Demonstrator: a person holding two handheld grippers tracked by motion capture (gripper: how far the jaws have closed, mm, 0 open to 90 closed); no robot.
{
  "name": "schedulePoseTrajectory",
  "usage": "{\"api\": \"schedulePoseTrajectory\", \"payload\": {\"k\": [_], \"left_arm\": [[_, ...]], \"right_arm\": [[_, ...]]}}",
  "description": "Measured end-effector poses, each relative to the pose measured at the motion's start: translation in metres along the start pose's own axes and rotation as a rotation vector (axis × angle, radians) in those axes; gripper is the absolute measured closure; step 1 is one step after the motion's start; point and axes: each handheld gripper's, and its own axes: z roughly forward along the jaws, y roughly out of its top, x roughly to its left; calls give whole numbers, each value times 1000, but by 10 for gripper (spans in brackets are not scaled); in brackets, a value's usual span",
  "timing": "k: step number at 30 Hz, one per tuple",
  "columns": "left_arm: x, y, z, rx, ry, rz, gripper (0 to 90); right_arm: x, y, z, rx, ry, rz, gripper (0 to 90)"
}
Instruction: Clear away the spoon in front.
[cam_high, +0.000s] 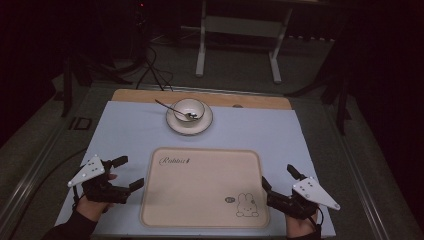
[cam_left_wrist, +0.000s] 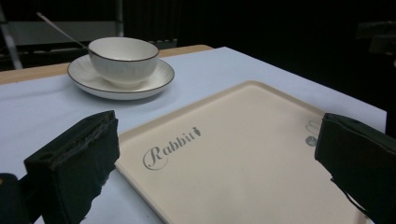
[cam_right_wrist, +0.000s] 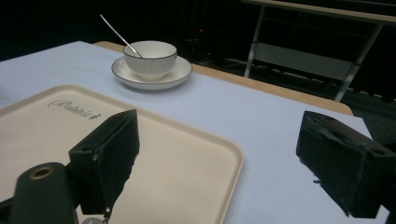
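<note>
Both grippers sit low with jaws spread wide, nothing between them: left gripper (cam_high: 125, 172) just off the cream tray's (cam_high: 200, 220) left edge, right gripper (cam_high: 280, 181) off its right. One bowl (cam_high: 189, 108) with one spoon (cam_high: 170, 108) on one saucer (cam_high: 172, 123), well ahead. Only the high view catches the tray's bunny print (cam_high: 246, 205).

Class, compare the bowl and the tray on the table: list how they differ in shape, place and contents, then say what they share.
The bowl is round and deep; the tray is flat and rectangular with rounded corners. The bowl stands on a saucer at the far side; the tray lies on the cloth near the person. The bowl holds a spoon; the tray carries nothing, only printed writing and a rabbit drawing. Both are pale cream.
</note>
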Motion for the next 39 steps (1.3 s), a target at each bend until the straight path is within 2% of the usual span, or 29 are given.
{"api": "schedulePoseTrajectory", "payload": {"k": [5, 9, 11, 14, 19, 20, 24, 28, 29, 35, 39], "left_arm": [[-3, 1, 0, 8, -15, 19, 5], [-3, 3, -2, 21, -5, 34, 5], [-3, 3, -2, 17, -25, 32, 5], [-4, 5, -2, 20, -23, 40, 5], [-8, 7, 2, 41, -56, 45, 4], [-9, 6, 5, 62, -67, 52, 4], [-12, 7, 7, 94, -99, 56, 4], [-16, 10, 8, 100, -122, 62, 5], [-19, 12, 9, 115, -131, 78, 5], [-28, 22, 11, 131, -169, 94, 5], [-38, 34, 13, 140, -178, 140, 5]], "right_arm": [[1, 1, -2, -4, 8, 1, 131], [2, 1, -2, -3, 14, -1, 132], [2, 1, -2, -4, 15, -4, 131], [3, 1, -3, -10, 23, -18, 131], [2, 1, -3, -12, 39, -12, 129], [1, 1, -3, -11, 41, -10, 129], [2, 0, -1, -3, 45, -5, 129], [3, 1, -1, -1, 45, -9, 129], [3, 2, -2, -10, 46, -5, 129], [5, 3, -1, -13, 44, -12, 129], [6, 2, -1, -13, 44, -18, 129]]}}
